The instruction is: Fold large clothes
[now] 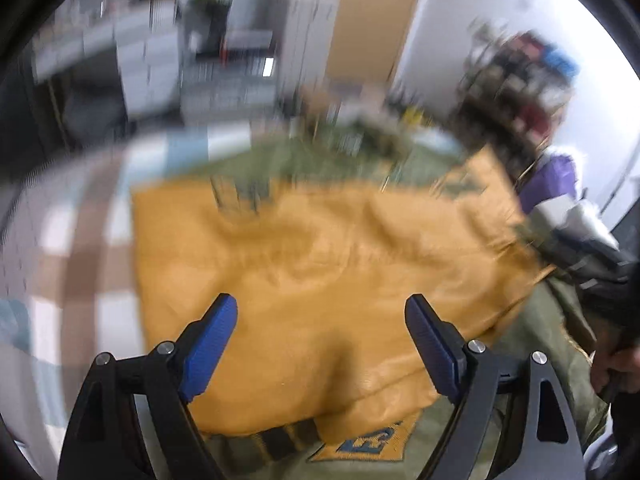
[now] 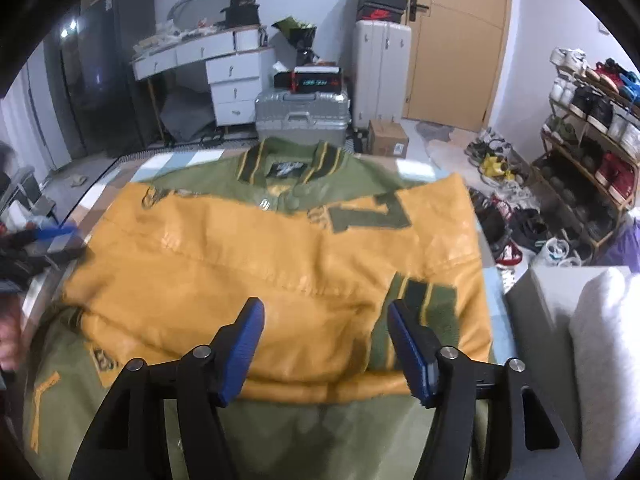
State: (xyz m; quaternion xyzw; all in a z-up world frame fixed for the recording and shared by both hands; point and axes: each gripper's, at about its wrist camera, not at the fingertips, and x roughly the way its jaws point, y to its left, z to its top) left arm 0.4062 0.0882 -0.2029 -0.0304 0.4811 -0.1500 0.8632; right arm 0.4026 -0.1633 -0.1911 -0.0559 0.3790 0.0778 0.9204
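Observation:
A green varsity jacket with yellow leather sleeves lies on a checked cloth-covered table, collar at the far end. Both sleeves are folded across the chest. The striped green cuff lies at the right. My right gripper is open and empty just above the folded sleeves. My left gripper is open and empty over the yellow sleeve; that view is blurred. The right gripper's body shows at the right edge of the left wrist view.
Beyond the table stand a silver trunk, a white suitcase, a white desk and a wooden door. A shoe rack and loose shoes fill the floor at right. A grey cushion sits near right.

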